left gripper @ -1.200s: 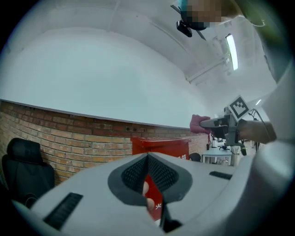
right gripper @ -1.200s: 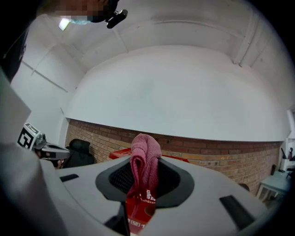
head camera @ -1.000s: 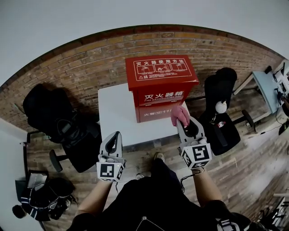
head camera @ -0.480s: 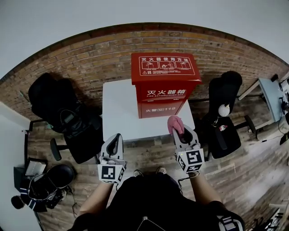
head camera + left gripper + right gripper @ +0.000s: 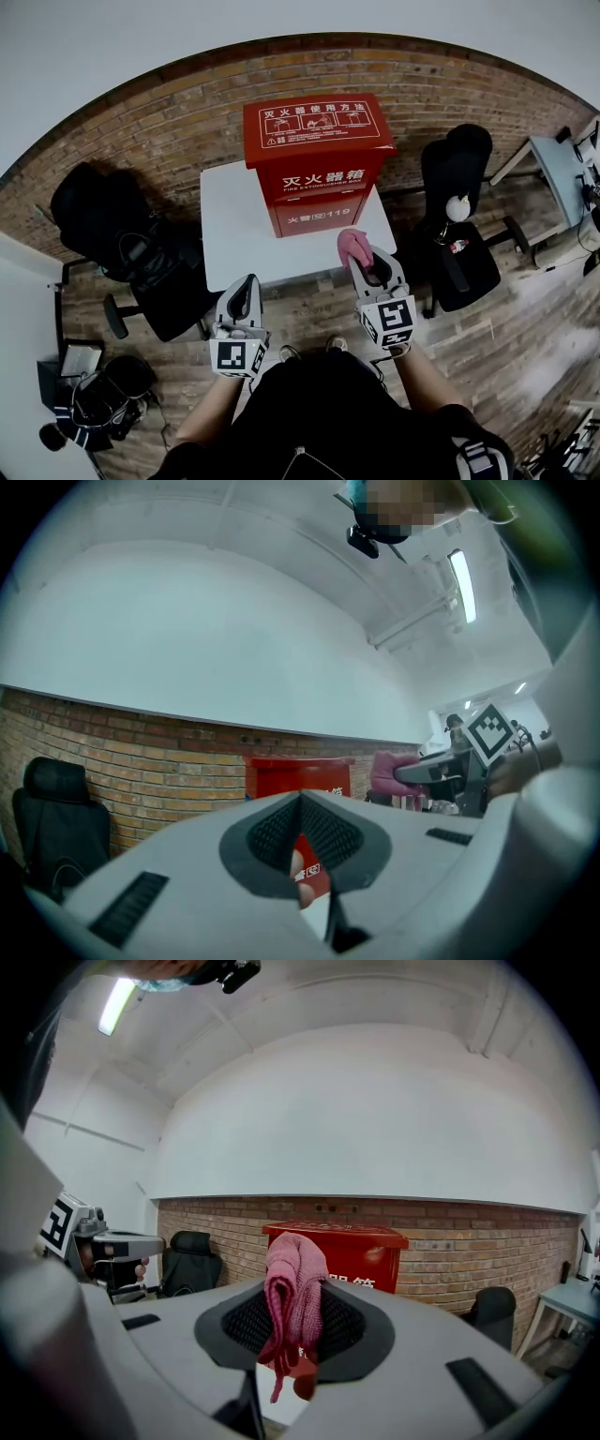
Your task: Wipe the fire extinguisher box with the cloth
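Note:
A red fire extinguisher box [image 5: 316, 159] with white lettering stands on a white table [image 5: 234, 225] against the brick wall. It also shows red in the left gripper view [image 5: 298, 782] and the right gripper view [image 5: 361, 1252]. My right gripper [image 5: 359, 257] is shut on a pink cloth [image 5: 353, 247], held just off the table's front right corner, short of the box. The cloth [image 5: 293, 1309] hangs bunched between the jaws. My left gripper [image 5: 244, 288] is shut with nothing in it, below the table's front edge.
A black office chair [image 5: 131, 248] stands left of the table, another black chair [image 5: 457, 220] to its right. A desk [image 5: 561, 178] sits at the far right. Bags and gear [image 5: 89, 398] lie on the wooden floor at lower left.
The view has shifted, so the box and table sit further left and higher. The right gripper with the cloth has drawn back slightly from the box front to the table's corner.

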`<state>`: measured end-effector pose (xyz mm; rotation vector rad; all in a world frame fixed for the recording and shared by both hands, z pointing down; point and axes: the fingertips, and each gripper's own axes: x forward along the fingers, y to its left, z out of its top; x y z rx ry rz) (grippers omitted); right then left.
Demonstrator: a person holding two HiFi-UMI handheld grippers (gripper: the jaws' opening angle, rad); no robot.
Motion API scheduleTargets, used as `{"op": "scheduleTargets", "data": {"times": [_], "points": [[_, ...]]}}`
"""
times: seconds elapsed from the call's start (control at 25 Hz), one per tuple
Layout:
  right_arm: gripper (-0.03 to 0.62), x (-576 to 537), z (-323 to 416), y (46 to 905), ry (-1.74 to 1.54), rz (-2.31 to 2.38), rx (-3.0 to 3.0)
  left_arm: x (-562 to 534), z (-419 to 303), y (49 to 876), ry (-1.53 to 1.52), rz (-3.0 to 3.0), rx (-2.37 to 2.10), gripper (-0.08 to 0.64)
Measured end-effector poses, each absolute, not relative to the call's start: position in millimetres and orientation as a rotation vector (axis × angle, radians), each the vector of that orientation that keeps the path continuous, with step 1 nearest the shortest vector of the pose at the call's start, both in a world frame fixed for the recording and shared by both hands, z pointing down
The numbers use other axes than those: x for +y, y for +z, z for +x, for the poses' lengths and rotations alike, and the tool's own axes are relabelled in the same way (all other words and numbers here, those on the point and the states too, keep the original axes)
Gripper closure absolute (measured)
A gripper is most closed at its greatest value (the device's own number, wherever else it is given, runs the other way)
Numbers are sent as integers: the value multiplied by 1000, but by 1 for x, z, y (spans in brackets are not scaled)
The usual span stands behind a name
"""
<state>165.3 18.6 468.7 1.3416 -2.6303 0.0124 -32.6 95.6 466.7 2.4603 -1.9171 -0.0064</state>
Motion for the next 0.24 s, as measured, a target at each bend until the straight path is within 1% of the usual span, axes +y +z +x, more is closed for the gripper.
{"op": "scheduleTargets", "data": {"times": [0.24], "points": [[477, 26, 171, 470, 0, 1328, -2624, 94, -25, 462, -27, 2462, -1906, 540]]}}
